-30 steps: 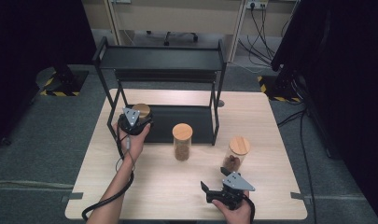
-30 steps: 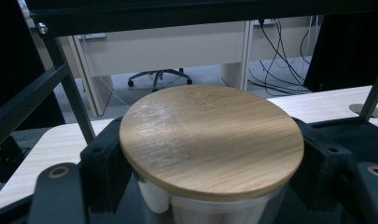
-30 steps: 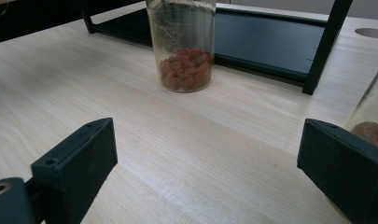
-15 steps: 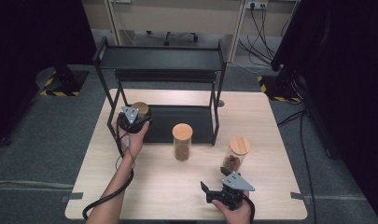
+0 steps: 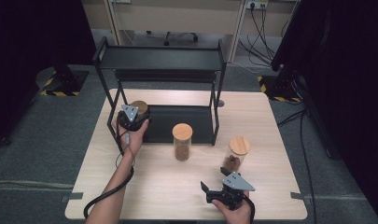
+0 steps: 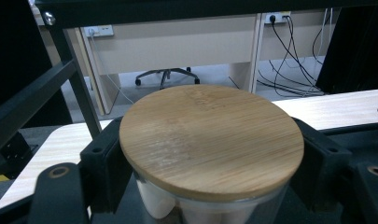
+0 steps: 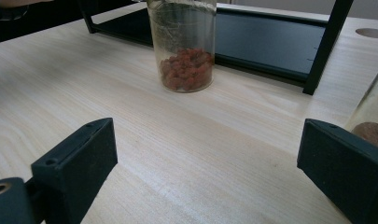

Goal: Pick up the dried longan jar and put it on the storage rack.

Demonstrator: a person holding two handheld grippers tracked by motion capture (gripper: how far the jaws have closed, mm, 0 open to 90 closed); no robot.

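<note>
My left gripper (image 5: 139, 114) is clamped on the wooden-lidded jar (image 6: 210, 140) at the rack's (image 5: 161, 58) lower shelf, left end. My right gripper (image 5: 213, 189) rests wide, empty, near the table's (image 5: 270, 140) front edge.

The wooden lid (image 6: 211, 142) is covering the held jar's (image 6: 186, 210) contents, and the bottom frame edge is cutting off its body. In the right gripper view, the right edge is cropping a second jar (image 7: 371, 116), leaving its fill unidentifiable.
</note>
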